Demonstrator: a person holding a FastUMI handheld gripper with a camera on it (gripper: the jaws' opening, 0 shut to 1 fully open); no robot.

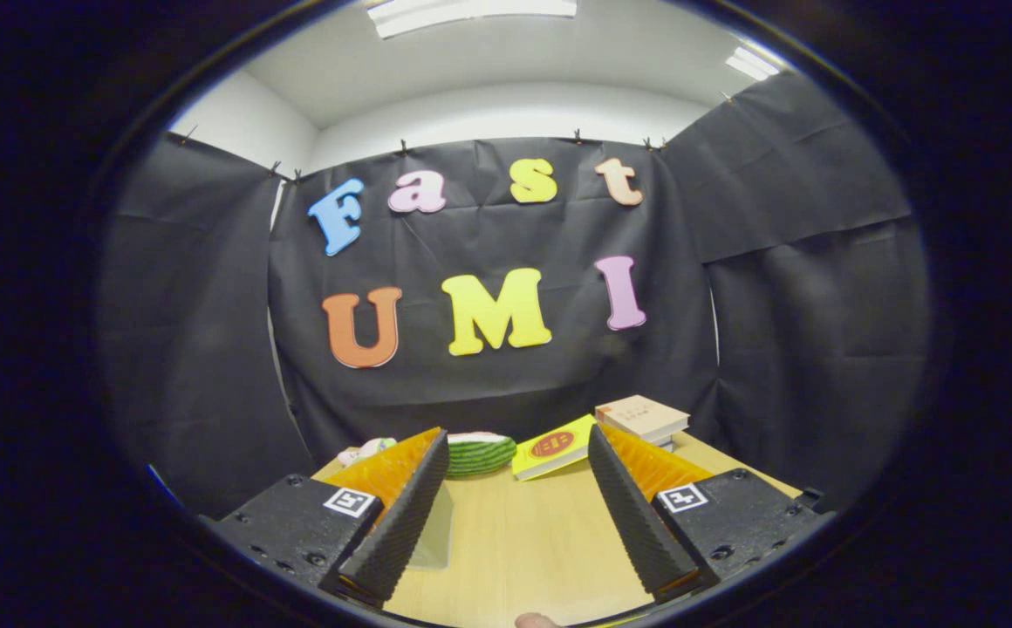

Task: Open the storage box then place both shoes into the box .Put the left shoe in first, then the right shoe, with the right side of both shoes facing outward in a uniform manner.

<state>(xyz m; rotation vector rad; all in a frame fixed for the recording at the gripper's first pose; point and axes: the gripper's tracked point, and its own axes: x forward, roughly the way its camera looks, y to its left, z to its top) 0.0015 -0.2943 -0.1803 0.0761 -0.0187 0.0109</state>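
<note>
The tongs (pixel 515 436) gape wide over the counter (pixel 515 532), holding nothing (a clear storage box (pixel 433 532) edge touches the left finger (pixel 401 515)); books (pixel 643 419) lie beyond.

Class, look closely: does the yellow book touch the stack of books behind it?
Cannot tell. In the gripper view the yellow book overlaps the stack of books, hiding any gap; the open claw holds nothing.

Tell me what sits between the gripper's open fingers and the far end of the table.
The gripper is open over bare table. Nothing lies between its fingers. Beyond them, at the far edge, sit a green striped thing, a yellow book and a stack of books.
</note>
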